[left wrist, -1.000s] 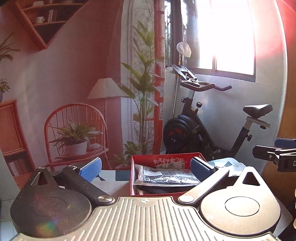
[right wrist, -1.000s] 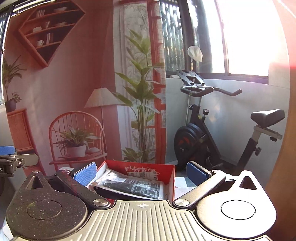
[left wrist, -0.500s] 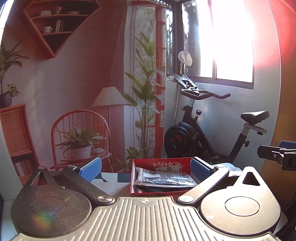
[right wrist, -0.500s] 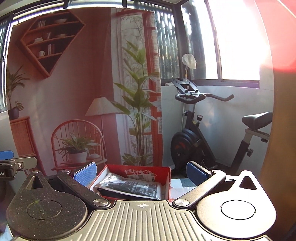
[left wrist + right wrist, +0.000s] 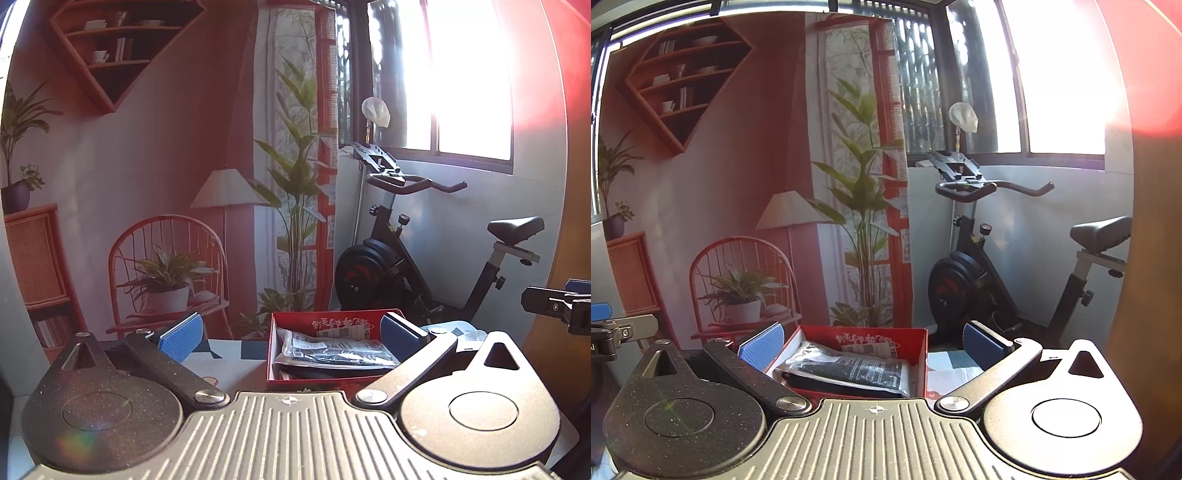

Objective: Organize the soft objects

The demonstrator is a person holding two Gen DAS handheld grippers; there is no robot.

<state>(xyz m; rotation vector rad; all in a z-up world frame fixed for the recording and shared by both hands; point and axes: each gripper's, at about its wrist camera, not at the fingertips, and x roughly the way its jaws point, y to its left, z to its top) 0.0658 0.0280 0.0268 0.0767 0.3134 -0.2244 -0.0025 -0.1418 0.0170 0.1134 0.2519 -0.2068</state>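
My left gripper [image 5: 290,334] sits with its blue-padded fingers [image 5: 181,336] spread wide and nothing between them. My right gripper [image 5: 871,341] is the same, its blue pads [image 5: 761,346] far apart and bare. Both hang above the table with the pale patterned cloth [image 5: 951,363].

Just beyond the fingertips sits the open red cardboard box with printed lettering inside its far wall [image 5: 334,321]. In it lie the clear plastic packets holding dark folded fabric [image 5: 332,354], stacked flat and filling most of the box; the same packets [image 5: 849,371] show in the right view, the top one lying slightly askew. From my left camera the box is ahead and a little to the right; from my right camera it is ahead and a little to the left. To the right of the box, in the left view, something pale and crumpled [image 5: 448,330] rests on the table, mostly hidden behind my finger.

Farther back stand a black exercise bike [image 5: 399,258] under the bright window [image 5: 469,77] and a printed backdrop showing a red chair and plants [image 5: 166,266].
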